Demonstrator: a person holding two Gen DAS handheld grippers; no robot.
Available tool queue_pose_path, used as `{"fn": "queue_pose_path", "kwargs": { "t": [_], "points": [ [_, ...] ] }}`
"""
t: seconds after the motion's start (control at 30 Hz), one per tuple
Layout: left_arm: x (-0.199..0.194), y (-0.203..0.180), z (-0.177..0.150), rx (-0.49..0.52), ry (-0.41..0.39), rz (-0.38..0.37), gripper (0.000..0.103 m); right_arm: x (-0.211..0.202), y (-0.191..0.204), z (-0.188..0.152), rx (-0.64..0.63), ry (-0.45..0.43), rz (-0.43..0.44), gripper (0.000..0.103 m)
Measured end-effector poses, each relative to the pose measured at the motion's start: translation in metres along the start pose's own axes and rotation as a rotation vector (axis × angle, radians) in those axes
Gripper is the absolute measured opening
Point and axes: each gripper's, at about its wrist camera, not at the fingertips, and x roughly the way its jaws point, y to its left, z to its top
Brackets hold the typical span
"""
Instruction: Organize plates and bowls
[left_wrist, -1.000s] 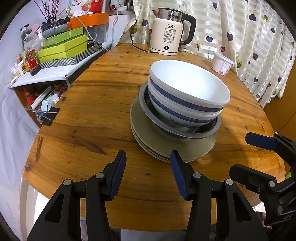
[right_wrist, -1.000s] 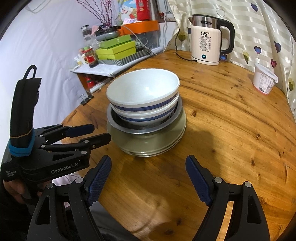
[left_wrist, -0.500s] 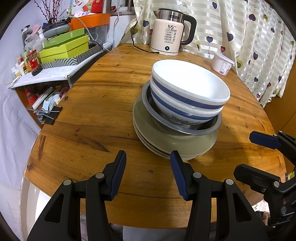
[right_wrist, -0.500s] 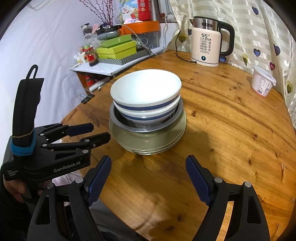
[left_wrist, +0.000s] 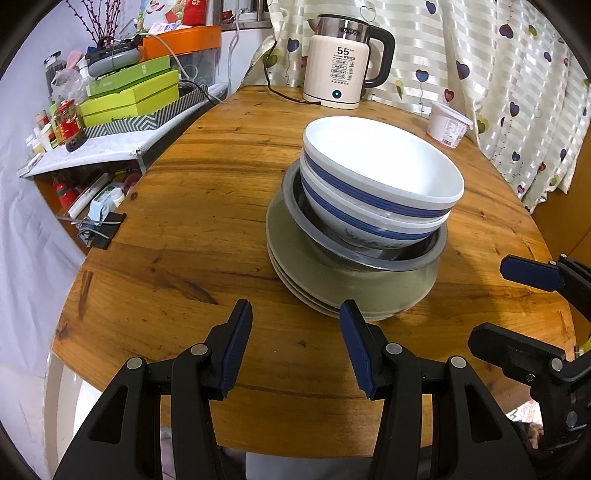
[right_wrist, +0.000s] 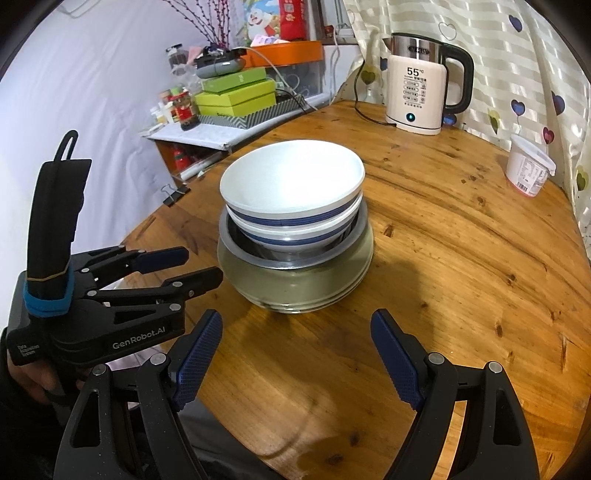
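The round wooden table (left_wrist: 177, 229) carries one stack near its middle, with bare wood all around it — a broad band toward the near edge and more toward the curtain side. At the bottom lie greenish plates (left_wrist: 332, 291), on them a metal bowl (left_wrist: 369, 254), and in that two white bowls with blue stripes (left_wrist: 373, 192), nested one in the other. A cream kettle (left_wrist: 341, 68) stands at the far edge, a small white tub (left_wrist: 447, 123) to its right near the curtain, both well apart from the stack. Beyond the table's left edge a cluttered shelf (left_wrist: 92, 151) holds green boxes (left_wrist: 133, 96). The left tool (left_wrist: 295, 343) hovers over the near rim, its jaws parted and gripping nothing, the right-hand pad just short of the plates. The right tool (right_wrist: 295, 354) hangs over the near edge too — spread wider, released, touching nothing, the stack lying ahead between its fingers.
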Motion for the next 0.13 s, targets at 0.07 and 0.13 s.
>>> {"fn": "queue_pose_path", "kwargs": {
  "t": [0.07, 0.13],
  "points": [
    [0.0001, 0.0000, 0.0002, 0.000, 0.000, 0.000, 0.051, 0.0003, -0.0006, 0.0003, 0.001, 0.001, 0.001, 0.083],
    [-0.0001, 0.0006, -0.0003, -0.001, -0.001, 0.000, 0.051, 0.0004, -0.0009, 0.0004, 0.002, -0.001, 0.001, 0.083]
  ]
}}
